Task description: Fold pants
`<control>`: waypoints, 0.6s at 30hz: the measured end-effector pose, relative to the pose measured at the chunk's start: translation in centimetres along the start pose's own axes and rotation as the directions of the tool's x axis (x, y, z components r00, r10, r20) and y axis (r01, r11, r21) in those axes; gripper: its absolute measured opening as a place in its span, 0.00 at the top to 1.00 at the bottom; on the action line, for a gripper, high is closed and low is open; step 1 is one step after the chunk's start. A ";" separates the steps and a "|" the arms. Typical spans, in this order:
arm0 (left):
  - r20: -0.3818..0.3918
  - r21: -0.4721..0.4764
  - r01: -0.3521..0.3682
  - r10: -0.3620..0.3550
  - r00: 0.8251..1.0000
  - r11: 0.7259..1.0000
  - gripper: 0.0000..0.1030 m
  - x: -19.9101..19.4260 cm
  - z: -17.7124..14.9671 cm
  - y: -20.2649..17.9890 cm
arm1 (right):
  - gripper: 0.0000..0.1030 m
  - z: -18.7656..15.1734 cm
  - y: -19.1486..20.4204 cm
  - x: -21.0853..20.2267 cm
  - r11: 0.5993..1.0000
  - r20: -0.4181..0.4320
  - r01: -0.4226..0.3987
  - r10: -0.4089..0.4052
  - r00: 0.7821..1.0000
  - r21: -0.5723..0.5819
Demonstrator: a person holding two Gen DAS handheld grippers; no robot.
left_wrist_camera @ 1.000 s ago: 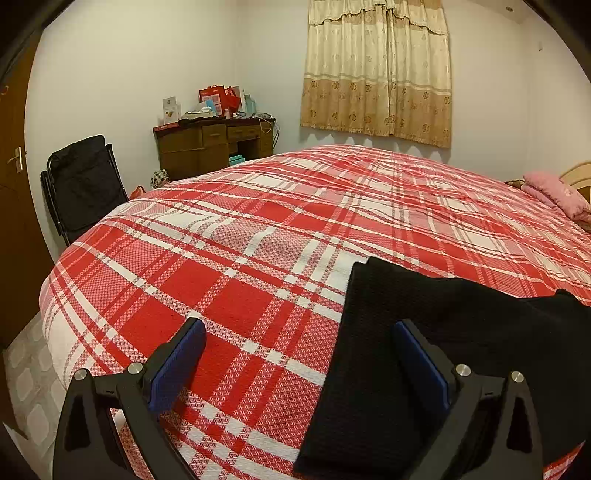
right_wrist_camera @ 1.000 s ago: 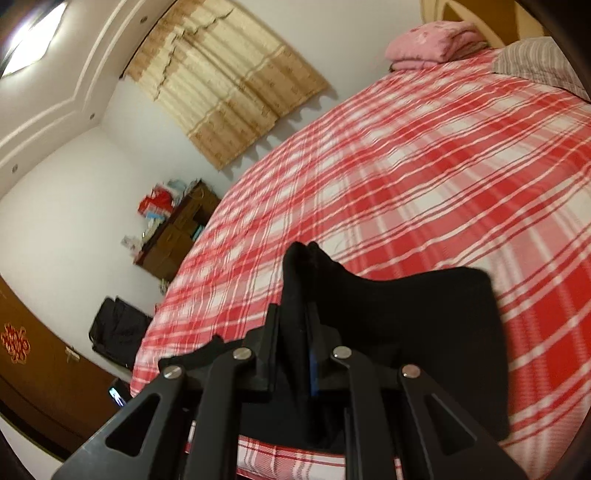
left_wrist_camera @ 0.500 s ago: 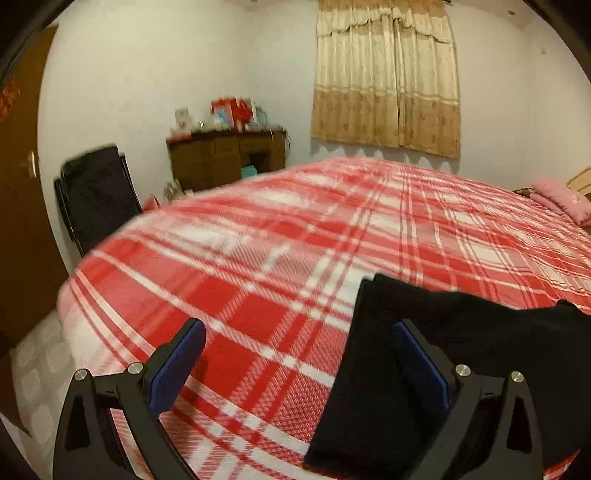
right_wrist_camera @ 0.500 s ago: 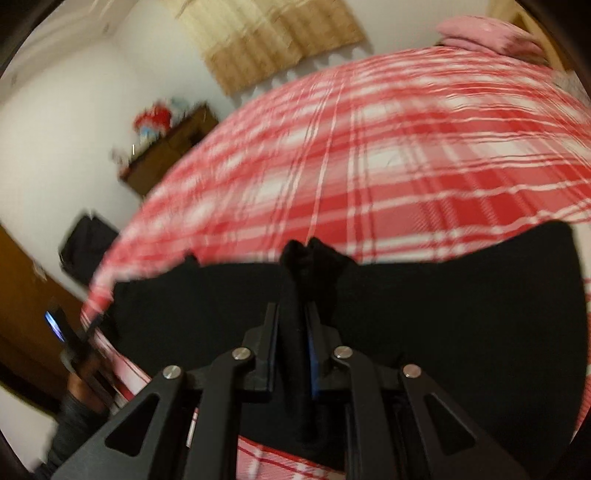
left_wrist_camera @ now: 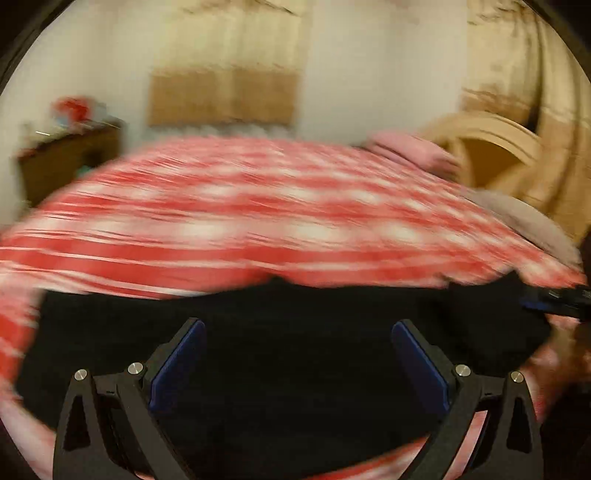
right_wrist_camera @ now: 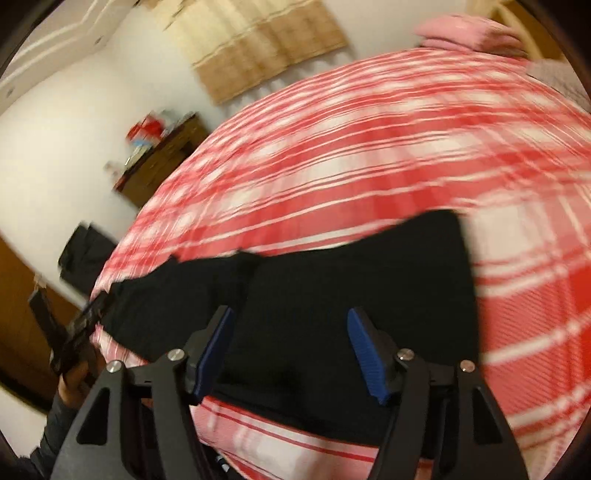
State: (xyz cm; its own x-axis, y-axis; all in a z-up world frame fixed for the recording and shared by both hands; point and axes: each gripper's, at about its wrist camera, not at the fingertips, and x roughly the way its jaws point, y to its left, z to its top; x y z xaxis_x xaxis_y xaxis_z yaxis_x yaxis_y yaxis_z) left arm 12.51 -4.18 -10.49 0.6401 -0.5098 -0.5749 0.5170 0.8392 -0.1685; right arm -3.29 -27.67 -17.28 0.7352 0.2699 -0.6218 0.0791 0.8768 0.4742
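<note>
Black pants (left_wrist_camera: 110, 332) lie flat across the near edge of the red plaid bed (left_wrist_camera: 258, 206). My left gripper (left_wrist_camera: 299, 328) is open above them, blue pads wide apart, nothing pinched; this view is blurred. In the right wrist view the pants (right_wrist_camera: 369, 273) spread out as a wide dark panel. My right gripper (right_wrist_camera: 290, 317) hovers over their near part with its jaws opening, and the cloth lies below the pads, not pressed. The left gripper (right_wrist_camera: 74, 332) shows at the pants' left end, in a hand with a dark sleeve. The right gripper (left_wrist_camera: 554, 295) peeks in at the right edge.
A pink folded cloth (right_wrist_camera: 465, 31) and a grey pillow (left_wrist_camera: 517, 218) sit by the wooden headboard (left_wrist_camera: 491, 147). A brown dresser (right_wrist_camera: 162, 155) with clutter and a black folding chair (right_wrist_camera: 85, 254) stand by the left wall. A beige curtain (right_wrist_camera: 258, 44) hangs behind the bed.
The right gripper has let go of the pinched fold, and the pants now lie flat. The left gripper has swung right, from the pants' left edge to over their middle.
</note>
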 end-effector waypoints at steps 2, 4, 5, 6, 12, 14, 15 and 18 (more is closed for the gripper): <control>-0.075 0.015 0.091 -0.090 0.993 0.996 0.02 2.9 0.4 -3.6 | 0.35 -0.4 -1.6 -1.3 0.999 0.046 0.027 -0.029 0.999 0.037; -0.112 0.017 0.128 -0.125 0.986 0.992 0.02 4.9 0.5 -5.7 | 0.35 -0.4 -2.6 -2.1 0.997 0.079 0.036 -0.041 0.996 0.070; -0.133 0.016 0.133 -0.130 0.983 0.991 0.02 6.0 0.7 -6.5 | 0.35 -0.4 -3.1 -2.3 0.995 0.097 0.037 -0.045 0.994 0.089; -0.154 0.002 0.149 -0.147 0.977 0.989 0.02 7.1 0.9 -7.2 | 0.35 -0.4 -3.4 -2.5 0.994 0.112 0.031 -0.043 0.993 0.100; -0.202 -0.055 0.211 -0.218 0.955 0.976 0.32 9.3 1.1 -9.5 | 0.31 -0.9 -3.1 -2.5 0.997 0.156 0.042 -0.051 0.986 0.057; -0.231 -0.037 0.226 -0.228 0.946 0.974 0.59 9.4 0.8 -10.5 | 0.31 -1.0 -2.7 -2.7 0.997 0.183 0.054 -0.062 0.981 0.047; -0.242 -0.027 0.231 -0.231 0.942 0.973 0.62 9.6 0.9 -11.0 | 0.31 -1.0 -2.6 -3.1 0.997 0.209 0.057 -0.067 0.976 0.051; -0.242 -0.027 0.259 -0.258 0.935 0.965 0.81 9.1 0.8 -11.4 | 0.23 -1.0 -2.6 -4.6 0.996 0.294 0.069 -0.082 0.952 0.054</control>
State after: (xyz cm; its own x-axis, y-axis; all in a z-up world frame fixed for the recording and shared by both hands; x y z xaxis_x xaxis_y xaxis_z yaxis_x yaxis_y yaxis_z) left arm 12.92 -18.51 -13.17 0.3279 -0.6474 -0.6880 0.6498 0.6832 -0.3332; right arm -7.61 -30.76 -16.27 0.8914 0.0680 -0.4481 0.1664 0.8705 0.4631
